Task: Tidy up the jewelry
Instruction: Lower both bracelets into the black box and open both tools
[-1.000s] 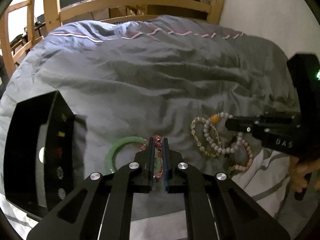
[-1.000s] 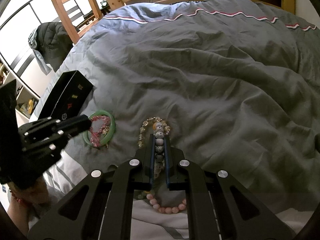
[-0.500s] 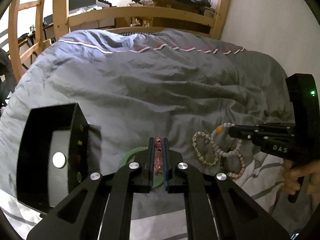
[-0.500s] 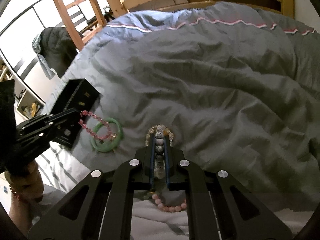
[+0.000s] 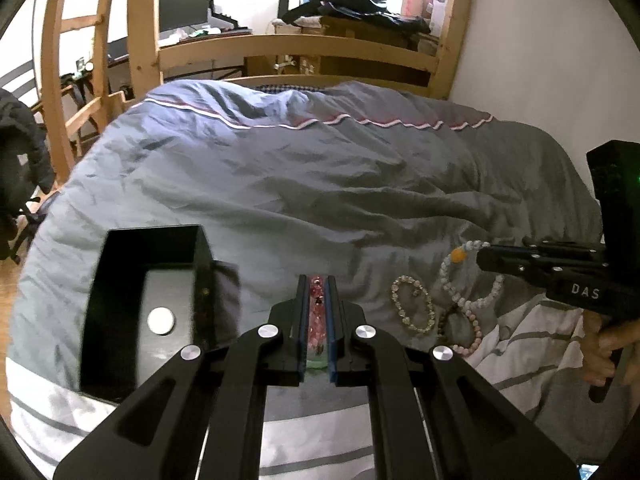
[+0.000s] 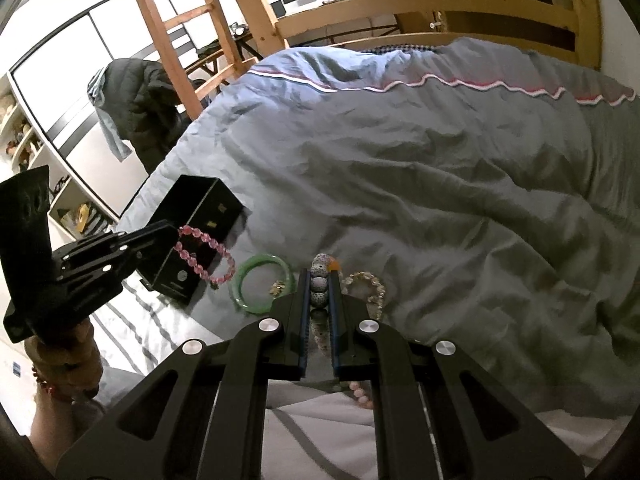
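Note:
My left gripper [image 5: 317, 280] is shut on a pink crystal bead bracelet [image 6: 208, 254], which dangles from its tip above the grey duvet. My right gripper [image 6: 320, 276] is shut on a grey-white speckled bead bracelet [image 5: 460, 288] with one orange bead; its loop hangs down toward the bed. A green jade bangle [image 6: 260, 284] lies flat on the duvet between the two grippers. A pale yellow bead bracelet [image 5: 414, 308] and a light pink bead bracelet [image 5: 474, 338] lie beside it. An open black box [image 5: 148, 304] with a round silver disc inside sits left of my left gripper.
The wrinkled grey duvet [image 5: 320, 184] covers the bed; a white striped sheet [image 5: 520, 340] shows at the near edge. A wooden bed frame [image 5: 296, 48] and ladder [image 6: 176, 20] stand behind. A wall [image 5: 540, 60] runs along the right side. A person's hands hold both gripper handles.
Both grippers have risen off the duvet with their bracelets. The pink bracelet left the green bangle and now hangs free. The speckled bracelet's loop has lifted from the pile.

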`<state>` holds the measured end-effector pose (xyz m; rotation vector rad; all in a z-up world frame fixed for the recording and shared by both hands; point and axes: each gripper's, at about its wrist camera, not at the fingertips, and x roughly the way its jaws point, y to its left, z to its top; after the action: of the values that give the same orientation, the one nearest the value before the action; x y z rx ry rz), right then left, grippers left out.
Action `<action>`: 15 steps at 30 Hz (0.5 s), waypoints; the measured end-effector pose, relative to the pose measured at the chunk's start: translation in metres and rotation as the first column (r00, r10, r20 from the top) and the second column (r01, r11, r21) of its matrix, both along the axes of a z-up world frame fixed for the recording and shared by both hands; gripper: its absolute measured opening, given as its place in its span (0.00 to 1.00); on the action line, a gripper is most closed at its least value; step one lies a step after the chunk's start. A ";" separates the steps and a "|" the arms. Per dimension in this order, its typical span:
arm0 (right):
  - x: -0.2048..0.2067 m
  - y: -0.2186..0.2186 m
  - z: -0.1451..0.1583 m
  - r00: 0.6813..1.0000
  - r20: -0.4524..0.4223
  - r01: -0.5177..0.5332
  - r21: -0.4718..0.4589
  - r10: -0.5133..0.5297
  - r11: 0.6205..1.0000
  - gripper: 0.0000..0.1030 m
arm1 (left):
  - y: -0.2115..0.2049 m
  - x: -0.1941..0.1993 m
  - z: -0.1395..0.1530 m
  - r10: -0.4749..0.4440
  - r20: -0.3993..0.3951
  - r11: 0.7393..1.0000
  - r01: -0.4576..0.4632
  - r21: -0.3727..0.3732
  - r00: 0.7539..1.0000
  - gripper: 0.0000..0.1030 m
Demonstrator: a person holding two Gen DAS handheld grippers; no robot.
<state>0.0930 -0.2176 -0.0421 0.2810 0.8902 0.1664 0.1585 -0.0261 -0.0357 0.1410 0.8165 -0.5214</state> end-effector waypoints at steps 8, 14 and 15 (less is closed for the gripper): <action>0.012 0.036 0.016 0.999 -0.006 -0.049 -0.066 0.049 0.997 0.09 | 0.032 0.007 0.016 0.070 0.014 0.997 -0.070 0.011 0.997 0.07; 0.030 0.070 0.029 0.996 -0.011 -0.091 -0.103 0.090 0.991 0.09 | 0.060 0.017 0.025 0.119 0.021 0.993 -0.119 0.004 0.993 0.07; 0.034 0.077 0.031 0.995 -0.011 -0.098 -0.109 0.097 0.989 0.09 | 0.063 0.018 0.025 0.130 0.025 0.992 -0.130 0.007 0.991 0.07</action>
<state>0.1272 -0.1411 -0.0114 0.1358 0.9164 0.2069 0.1762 0.0371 -0.0103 0.1012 0.7984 -0.3930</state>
